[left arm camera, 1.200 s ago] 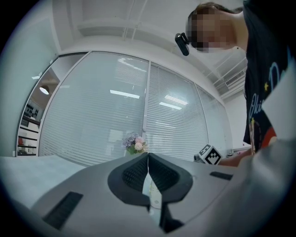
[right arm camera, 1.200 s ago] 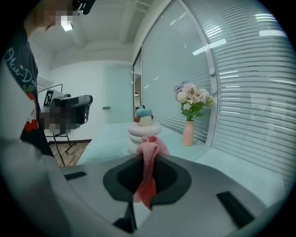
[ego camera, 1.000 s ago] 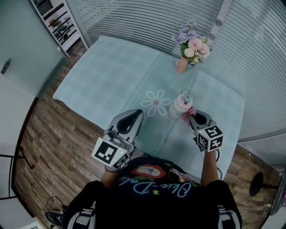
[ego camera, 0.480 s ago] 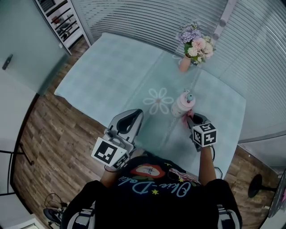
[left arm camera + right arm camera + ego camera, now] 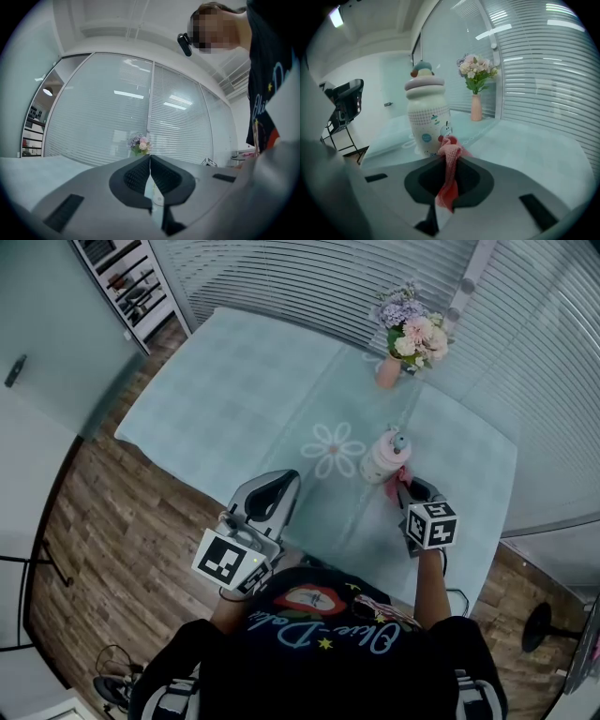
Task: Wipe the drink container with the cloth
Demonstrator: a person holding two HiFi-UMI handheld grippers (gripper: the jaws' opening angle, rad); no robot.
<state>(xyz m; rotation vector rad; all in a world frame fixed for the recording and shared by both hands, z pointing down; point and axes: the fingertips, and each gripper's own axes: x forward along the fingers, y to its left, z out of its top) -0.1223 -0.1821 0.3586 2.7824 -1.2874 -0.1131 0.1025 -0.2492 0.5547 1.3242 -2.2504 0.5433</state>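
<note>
Pale cursive lettering crosses the person's black shirt (image 5: 330, 638) at six o'clock in the head view; it seems to begin "Olive-D" but cannot be read surely. The drink container (image 5: 427, 117) bears a small blue round label toward six o'clock on its front, its print too small to read.

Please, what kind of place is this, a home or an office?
Probably an office or showroom, though not certain: glass walls with horizontal blinds, a wood-pattern floor, and a cloth-covered table with a vase of flowers.
</note>
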